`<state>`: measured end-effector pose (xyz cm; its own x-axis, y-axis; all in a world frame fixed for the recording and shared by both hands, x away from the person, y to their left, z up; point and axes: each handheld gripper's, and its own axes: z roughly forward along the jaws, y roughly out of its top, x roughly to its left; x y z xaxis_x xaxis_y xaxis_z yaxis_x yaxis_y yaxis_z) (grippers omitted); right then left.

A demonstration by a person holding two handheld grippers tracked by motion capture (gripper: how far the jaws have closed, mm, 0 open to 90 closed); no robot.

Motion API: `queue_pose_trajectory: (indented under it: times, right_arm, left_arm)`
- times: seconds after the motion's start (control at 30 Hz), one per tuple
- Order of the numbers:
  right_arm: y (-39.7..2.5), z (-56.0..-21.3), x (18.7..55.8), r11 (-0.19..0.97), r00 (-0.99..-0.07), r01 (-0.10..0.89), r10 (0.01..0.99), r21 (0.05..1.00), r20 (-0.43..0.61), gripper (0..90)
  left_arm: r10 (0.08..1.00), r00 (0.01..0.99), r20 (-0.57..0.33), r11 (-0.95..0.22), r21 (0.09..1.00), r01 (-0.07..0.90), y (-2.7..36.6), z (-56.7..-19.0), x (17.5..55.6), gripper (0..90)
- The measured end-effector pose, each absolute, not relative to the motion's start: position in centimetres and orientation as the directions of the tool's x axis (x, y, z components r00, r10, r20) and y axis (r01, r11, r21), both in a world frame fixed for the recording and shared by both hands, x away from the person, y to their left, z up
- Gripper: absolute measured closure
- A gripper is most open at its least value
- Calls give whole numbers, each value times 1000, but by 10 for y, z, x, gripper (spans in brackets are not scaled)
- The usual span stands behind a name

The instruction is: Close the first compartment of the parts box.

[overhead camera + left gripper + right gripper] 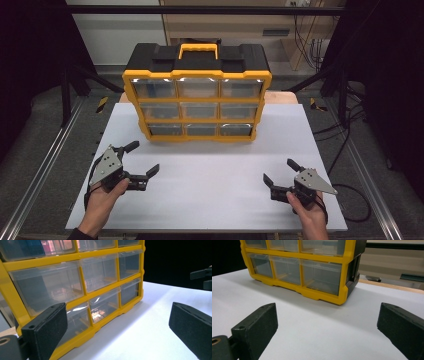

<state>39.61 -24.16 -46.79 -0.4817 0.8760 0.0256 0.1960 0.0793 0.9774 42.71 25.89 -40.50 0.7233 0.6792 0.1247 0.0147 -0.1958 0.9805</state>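
A yellow and black organiser case (197,80) with a yellow handle and clear plastic drawers stands upright at the back middle of the white table (210,200). My left gripper (141,157) is open at the front left, just short of the case's lower left corner, its jaws wide apart and empty. My right gripper (280,171) is open at the front right, also empty. The left gripper view looks along the drawer fronts (100,277); small parts glint inside a bottom drawer (98,312). The right gripper view faces the case's lower right corner (342,298).
Metal rails run along both sides of the table, with a dark frame and cables beyond on the right. A wooden edge (280,96) shows behind the case. My right gripper's jaws (202,277) appear far off in the left gripper view.
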Motion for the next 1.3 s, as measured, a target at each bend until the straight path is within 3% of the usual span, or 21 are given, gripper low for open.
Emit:
queue_pose_trajectory:
  times: [1.3]
  right_arm:
    - [-241, -468, 396, 81, -484, 194, 875, 978, 24, 35]
  left_arm:
    - [718, 692, 81, -158, 986, 49, 289, -445, 413, 21]
